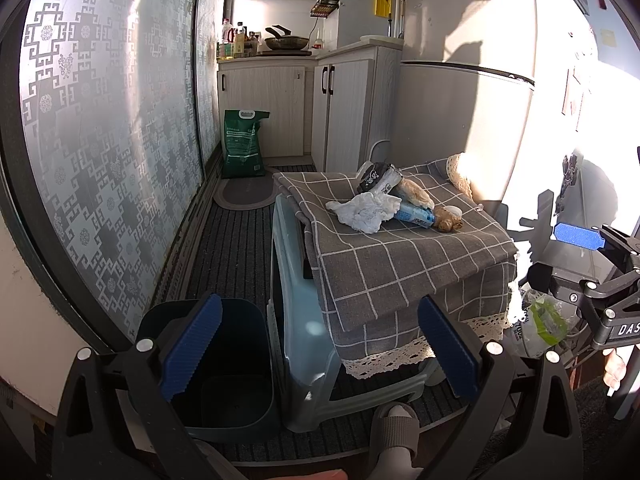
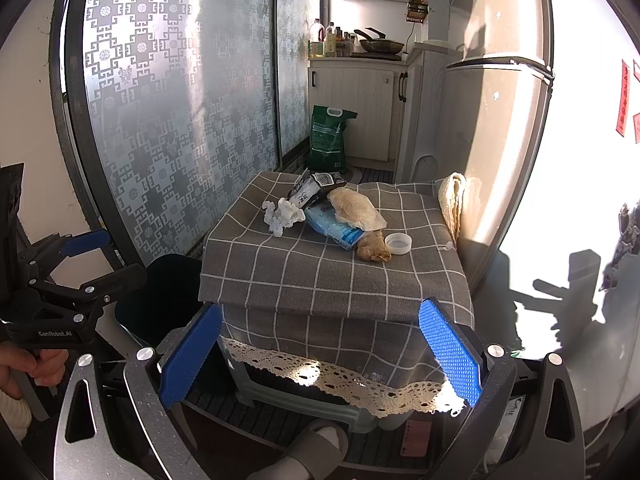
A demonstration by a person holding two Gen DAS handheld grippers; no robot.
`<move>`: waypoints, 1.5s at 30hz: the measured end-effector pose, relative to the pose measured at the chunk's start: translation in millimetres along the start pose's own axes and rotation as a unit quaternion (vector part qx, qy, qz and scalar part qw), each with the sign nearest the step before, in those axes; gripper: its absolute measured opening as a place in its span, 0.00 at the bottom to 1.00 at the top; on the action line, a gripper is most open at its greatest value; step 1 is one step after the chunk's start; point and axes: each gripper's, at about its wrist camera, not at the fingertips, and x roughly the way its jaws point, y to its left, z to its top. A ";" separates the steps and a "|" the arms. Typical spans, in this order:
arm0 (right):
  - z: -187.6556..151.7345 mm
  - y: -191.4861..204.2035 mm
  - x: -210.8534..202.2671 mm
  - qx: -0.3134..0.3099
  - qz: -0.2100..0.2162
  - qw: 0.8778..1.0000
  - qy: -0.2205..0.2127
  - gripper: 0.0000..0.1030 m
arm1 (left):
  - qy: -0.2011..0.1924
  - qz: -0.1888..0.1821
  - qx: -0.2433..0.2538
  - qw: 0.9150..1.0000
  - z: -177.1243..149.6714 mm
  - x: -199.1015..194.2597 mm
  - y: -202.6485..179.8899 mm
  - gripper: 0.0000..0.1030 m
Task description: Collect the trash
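With both the left gripper and right gripper spread and empty, you face light, crushable trash on the checked cloth; pinch the soft crumpled tissue at its bulk, the bin beside the table.

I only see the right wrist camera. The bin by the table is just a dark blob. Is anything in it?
Observer: The left wrist view looks down into the bin. I see no trash inside.
Child: Is my left gripper holding something?
Observer: No, the left gripper is open, with nothing between its fingers.
Child: Any trash hiding past the table?
Observer: Some green-and-clear plastic shows low beside the table, on its right.
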 end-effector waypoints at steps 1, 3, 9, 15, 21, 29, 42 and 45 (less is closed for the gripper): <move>-0.2 0.1 0.0 0.000 0.000 1.000 -0.001 0.97 | 0.000 0.000 0.000 1.000 1.0 -0.6 -0.2 0.97; -0.1 -0.3 0.8 0.000 0.001 1.000 0.000 0.97 | 0.000 0.000 0.000 1.000 0.0 -0.1 0.0 0.97; 0.1 -0.2 0.6 0.000 0.000 1.000 0.000 0.97 | 0.000 0.000 0.000 1.000 0.4 -0.3 0.1 0.97; 0.3 0.3 0.6 -0.001 0.000 1.000 0.001 0.97 | -0.001 0.000 -0.001 1.000 -0.3 -0.1 0.3 0.97; 1.3 1.0 -0.2 0.000 0.000 1.000 0.001 0.97 | -0.001 -0.001 -0.001 1.000 0.4 -0.8 0.6 0.97; -3.3 1.8 3.0 -0.003 -0.001 1.000 0.002 0.97 | -0.001 0.000 -0.001 1.000 0.0 -0.5 0.9 0.97; -1.3 -2.9 -1.4 0.006 -0.006 1.000 -0.001 0.97 | -0.010 -0.003 0.022 1.000 4.5 -5.6 -6.3 0.97; 4.2 -2.5 -3.8 0.009 0.002 1.000 -0.003 0.97 | -0.015 -0.018 0.029 0.999 7.5 -4.8 -8.4 0.97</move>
